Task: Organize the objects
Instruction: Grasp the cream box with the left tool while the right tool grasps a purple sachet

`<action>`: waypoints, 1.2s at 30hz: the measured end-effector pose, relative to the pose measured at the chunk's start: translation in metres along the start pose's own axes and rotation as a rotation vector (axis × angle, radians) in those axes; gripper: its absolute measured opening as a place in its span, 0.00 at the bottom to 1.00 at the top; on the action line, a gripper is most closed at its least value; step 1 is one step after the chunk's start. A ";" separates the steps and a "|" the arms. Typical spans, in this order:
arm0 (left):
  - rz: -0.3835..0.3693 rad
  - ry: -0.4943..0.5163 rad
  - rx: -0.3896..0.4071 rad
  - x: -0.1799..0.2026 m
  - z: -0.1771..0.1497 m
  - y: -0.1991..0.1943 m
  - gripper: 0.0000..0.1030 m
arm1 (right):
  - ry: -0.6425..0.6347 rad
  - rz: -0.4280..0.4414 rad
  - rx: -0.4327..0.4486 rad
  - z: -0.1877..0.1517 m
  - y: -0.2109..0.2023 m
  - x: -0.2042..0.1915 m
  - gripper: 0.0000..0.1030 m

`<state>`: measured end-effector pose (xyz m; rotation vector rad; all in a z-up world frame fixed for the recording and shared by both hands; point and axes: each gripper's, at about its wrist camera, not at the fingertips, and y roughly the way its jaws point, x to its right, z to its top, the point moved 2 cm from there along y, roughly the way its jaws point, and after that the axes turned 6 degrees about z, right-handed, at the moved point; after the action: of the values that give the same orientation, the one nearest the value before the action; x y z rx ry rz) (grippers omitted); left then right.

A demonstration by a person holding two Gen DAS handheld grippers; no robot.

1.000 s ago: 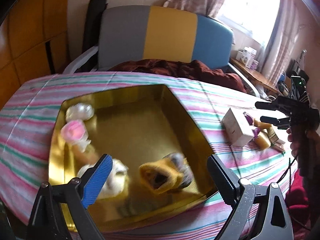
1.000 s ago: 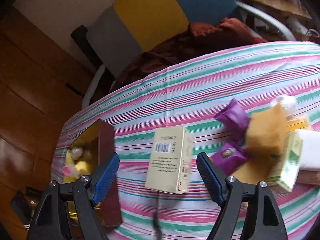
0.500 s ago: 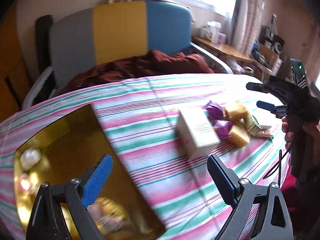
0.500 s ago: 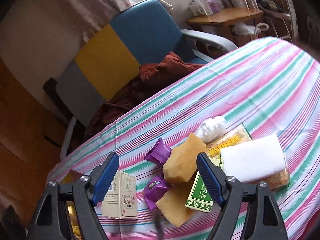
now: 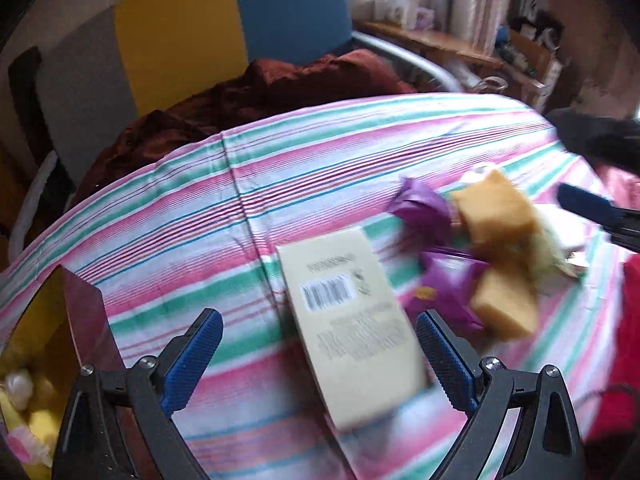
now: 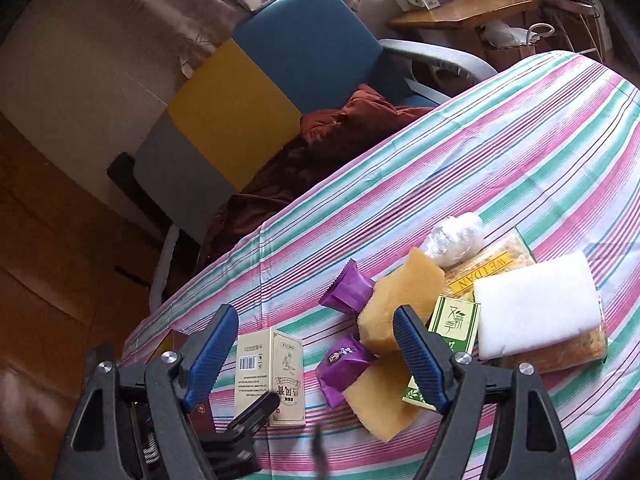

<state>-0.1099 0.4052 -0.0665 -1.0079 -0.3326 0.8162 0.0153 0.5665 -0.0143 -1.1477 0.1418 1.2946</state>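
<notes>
A cream box (image 5: 348, 344) with a barcode lies flat on the striped tablecloth between the fingers of my left gripper (image 5: 316, 332), which is open; its pads do not press on the box. My right gripper (image 6: 316, 320) is open and empty, above a pile of things: two purple packets (image 6: 352, 288), yellow sponge blocks (image 6: 400, 300), a green box (image 6: 452, 328), a white foam block (image 6: 536, 304) and a clear bag (image 6: 456, 236). The cream box (image 6: 268, 376) sits left of that pile. The gold tray (image 5: 24, 344), holding small pale items, shows at the lower left.
A grey, yellow and blue chair (image 6: 248, 92) with a dark red cloth (image 6: 340, 124) stands behind the table. A wooden shelf (image 6: 460, 12) with boxes is at the back right. The striped tablecloth (image 5: 280, 168) curves down at its far edge.
My left gripper swung right, from over the gold tray to the cream box. My right gripper turned from the box toward the pile, then stayed still. Both stayed open.
</notes>
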 end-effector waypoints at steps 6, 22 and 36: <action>-0.149 -0.086 -0.064 -0.003 -0.003 0.020 0.67 | -0.052 -0.051 -0.025 -0.005 0.007 -0.006 0.79; -0.261 -0.154 0.102 -0.044 -0.037 -0.069 0.49 | -0.528 -0.357 -0.434 0.007 0.131 -0.034 0.60; -0.261 -0.271 0.143 -0.092 -0.071 -0.113 0.49 | -0.518 -0.395 -0.452 0.009 0.143 -0.012 0.33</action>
<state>-0.0788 0.2622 0.0029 -0.7025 -0.6155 0.7278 -0.1077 0.5428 -0.0848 -1.0988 -0.7563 1.2503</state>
